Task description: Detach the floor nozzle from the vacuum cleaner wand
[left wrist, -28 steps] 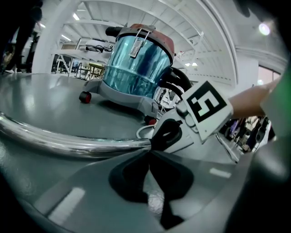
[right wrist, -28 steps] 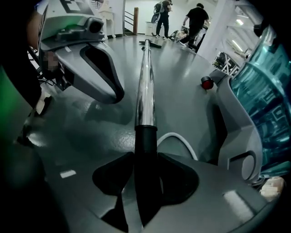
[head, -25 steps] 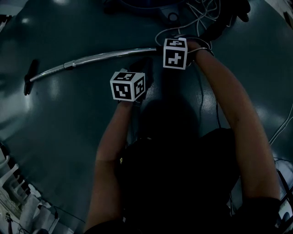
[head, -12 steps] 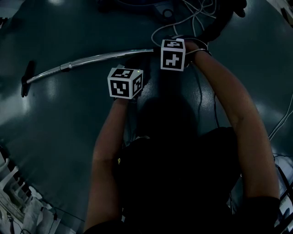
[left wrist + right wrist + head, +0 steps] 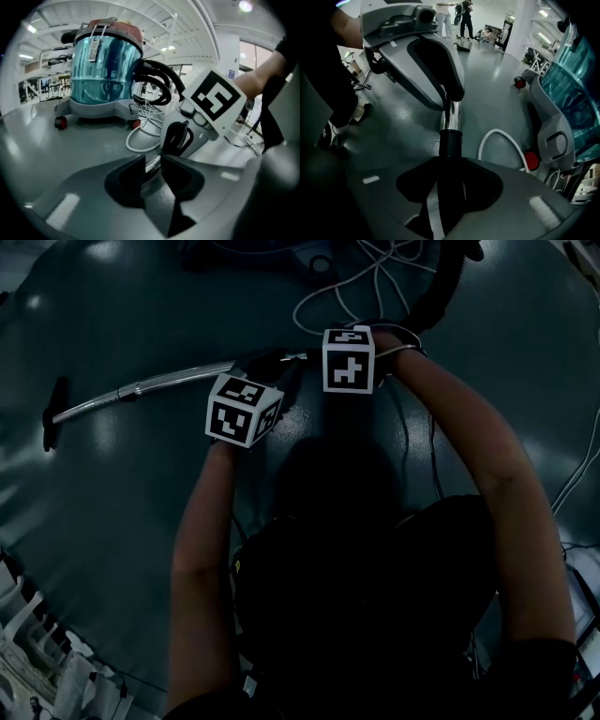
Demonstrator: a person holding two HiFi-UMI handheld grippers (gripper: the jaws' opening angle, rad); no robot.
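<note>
Vacuum wand (image 5: 178,379) lies on the dark floor (image 5: 122,493), with the floor nozzle (image 5: 49,414) on its end at nine o'clock in the head view. Right gripper (image 5: 449,174) clamps the wand's black end near twelve o'clock. Left gripper (image 5: 152,164), jaws just opening, straddles the chrome tube, seemingly no longer pressing it.

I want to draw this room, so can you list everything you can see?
vacuum cleaner: one, teal tank with red top, on the floor ahead
hose: one, black, curling from the cleaner
cord: one, white, looped on the floor
wand: one, shiny metal, stretching across the floor
floor nozzle: one, black, at the wand's left end
people: at least two, far in the background
left gripper: one, jaws just opening, wand between them
right gripper: one, jaws closed on the wand's black end
</note>
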